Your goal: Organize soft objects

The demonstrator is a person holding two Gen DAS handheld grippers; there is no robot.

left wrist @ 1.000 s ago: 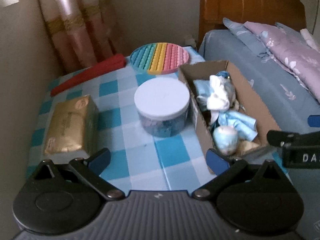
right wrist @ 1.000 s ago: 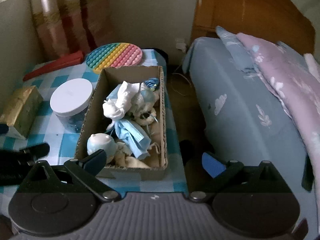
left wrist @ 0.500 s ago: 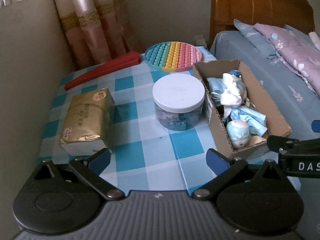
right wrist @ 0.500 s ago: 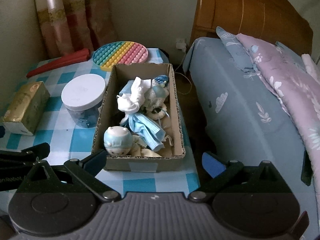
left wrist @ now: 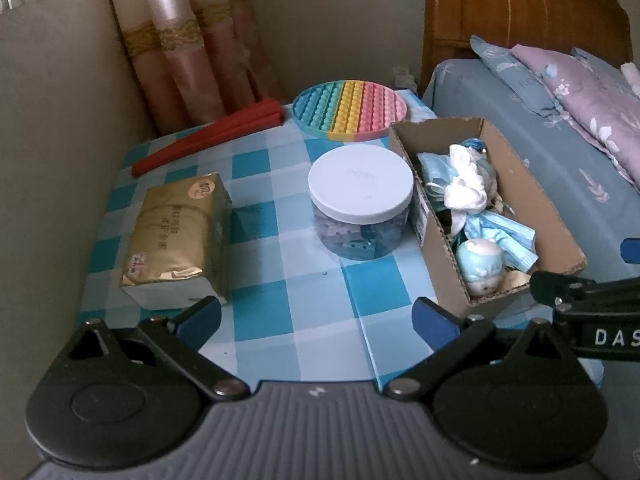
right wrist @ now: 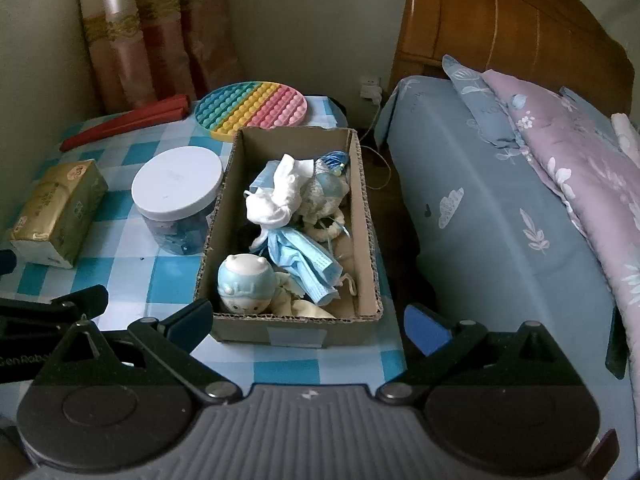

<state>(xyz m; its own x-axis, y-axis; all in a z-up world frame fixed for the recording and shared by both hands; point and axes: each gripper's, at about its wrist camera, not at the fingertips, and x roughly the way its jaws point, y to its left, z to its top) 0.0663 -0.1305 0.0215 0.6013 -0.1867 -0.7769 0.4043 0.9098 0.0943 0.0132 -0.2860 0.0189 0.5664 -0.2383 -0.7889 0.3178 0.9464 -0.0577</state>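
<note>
A bed (right wrist: pixel 480 208) with blue sheets and a lilac floral quilt flanks a blue-checked tabletop (left wrist: pixel 280 312), where a cardboard box (right wrist: pixel 362 216) at the bedside edge holds the soft objects: a white sock (right wrist: pixel 280 196), crumpled blue face masks (right wrist: pixel 304 256), a pale stuffed toy (right wrist: pixel 324 196) and a small blue-and-white squishy figure (right wrist: pixel 244 284), all heaped loosely inside. Beside the box stand a white-lidded clear jar (left wrist: pixel 360 208), a gold tissue pack (left wrist: pixel 176 236), a round rainbow pop-bubble mat (left wrist: pixel 348 110) and a red folded fan (left wrist: pixel 208 136). Judging by the layout, the gathering appears done or nearly so; nothing soft lies loose on the tabletop, and only tidying within the box may remain. The left gripper (left wrist: pixel 316 320) and right gripper (right wrist: pixel 308 324) both hover short of the box, fingers spread wide and empty. Readable writing is sparse: "DAS" on the right gripper's body, "GenRobo" on the left's; the tissue pack's print is too small to read.
</note>
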